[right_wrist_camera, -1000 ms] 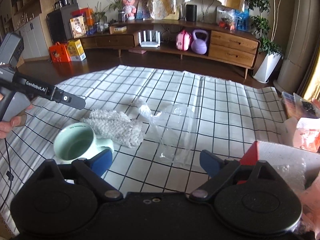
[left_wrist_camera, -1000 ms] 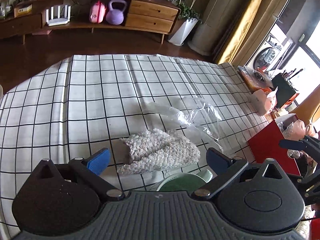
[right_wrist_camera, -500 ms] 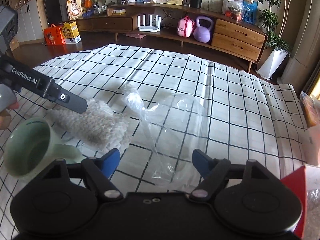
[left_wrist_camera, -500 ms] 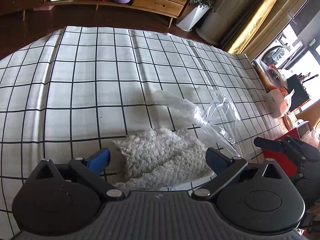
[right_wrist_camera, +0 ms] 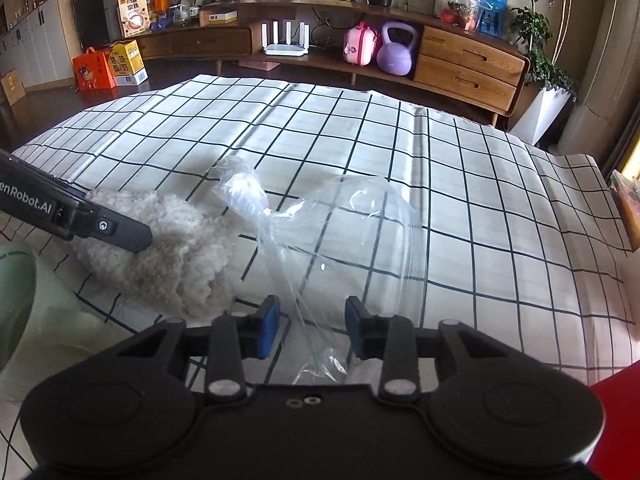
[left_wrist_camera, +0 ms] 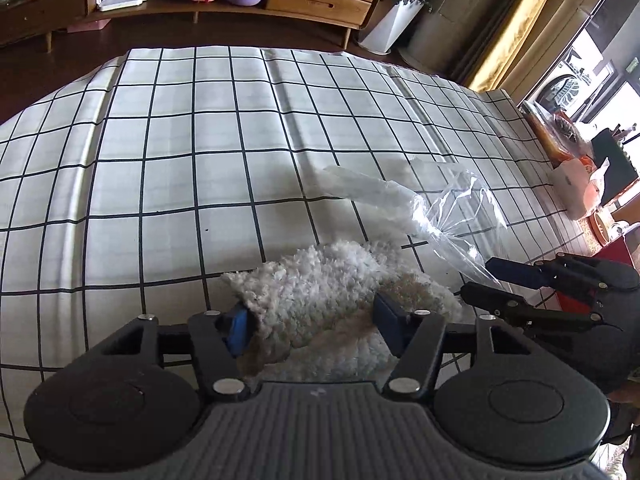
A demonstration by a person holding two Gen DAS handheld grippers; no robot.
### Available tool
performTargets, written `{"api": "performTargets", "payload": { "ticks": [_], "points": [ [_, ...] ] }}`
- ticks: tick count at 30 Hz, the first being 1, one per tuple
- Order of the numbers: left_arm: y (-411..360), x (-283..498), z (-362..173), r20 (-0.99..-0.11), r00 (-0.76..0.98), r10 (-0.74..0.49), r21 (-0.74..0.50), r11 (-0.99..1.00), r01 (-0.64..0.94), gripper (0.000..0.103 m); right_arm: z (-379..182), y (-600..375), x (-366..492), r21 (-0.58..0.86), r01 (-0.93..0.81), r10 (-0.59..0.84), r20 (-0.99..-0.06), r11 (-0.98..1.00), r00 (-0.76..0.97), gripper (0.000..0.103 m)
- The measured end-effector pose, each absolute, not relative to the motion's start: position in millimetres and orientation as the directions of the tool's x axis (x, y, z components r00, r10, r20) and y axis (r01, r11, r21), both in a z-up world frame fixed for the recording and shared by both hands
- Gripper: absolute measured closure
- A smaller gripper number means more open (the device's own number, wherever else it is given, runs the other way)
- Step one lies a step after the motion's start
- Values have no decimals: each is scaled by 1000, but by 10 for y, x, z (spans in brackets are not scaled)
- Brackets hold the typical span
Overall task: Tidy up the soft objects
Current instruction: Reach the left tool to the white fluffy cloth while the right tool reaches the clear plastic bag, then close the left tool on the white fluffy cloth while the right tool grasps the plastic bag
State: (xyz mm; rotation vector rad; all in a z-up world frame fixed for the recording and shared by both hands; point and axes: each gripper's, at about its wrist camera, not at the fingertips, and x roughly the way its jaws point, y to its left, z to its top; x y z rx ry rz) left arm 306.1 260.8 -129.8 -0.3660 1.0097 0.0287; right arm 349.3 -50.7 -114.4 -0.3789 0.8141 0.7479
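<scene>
Closing, the left gripper (left_wrist_camera: 314,326) pinches the fluffy white cloth (left_wrist_camera: 320,288) on the checked tablecloth (left_wrist_camera: 200,152); just right of it, the right gripper (right_wrist_camera: 312,330) narrows around the clear plastic bag (right_wrist_camera: 344,232), pads apparently short of contact.

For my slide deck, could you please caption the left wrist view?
Left gripper fingers closing around a fluffy white cloth on the checked tablecloth, clear plastic bag beside it.
</scene>
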Motion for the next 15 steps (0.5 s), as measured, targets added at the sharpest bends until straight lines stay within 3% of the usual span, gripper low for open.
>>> {"api": "performTargets", "payload": {
  "ticks": [2, 4, 6, 8, 15],
  "points": [
    [2613, 3045, -1287, -828, 545, -133, -280, 940, -196, 59, -1137, -514, 3489, -26, -722, 454, -761, 691, 463, 83],
    [2631, 3026, -1275, -825, 553, -119, -277, 937, -212, 71, -1123, -515, 3483, -30, -715, 452, -756, 698, 473, 89],
    [2645, 3012, -1266, -823, 557, -107, -272, 936, -223, 75, -1107, -534, 3470, -22, -713, 459, -752, 701, 474, 93],
    [2646, 2994, -1254, -822, 562, -88, -259, 938, -231, 85, -1082, -557, 3447, -19, -707, 462, -745, 707, 482, 96],
    [2633, 2885, -1063, -775, 630, -52, -254, 938, -236, 95, -908, -675, 3362, 5, -681, 475, -720, 733, 506, 99]
  ]
}}
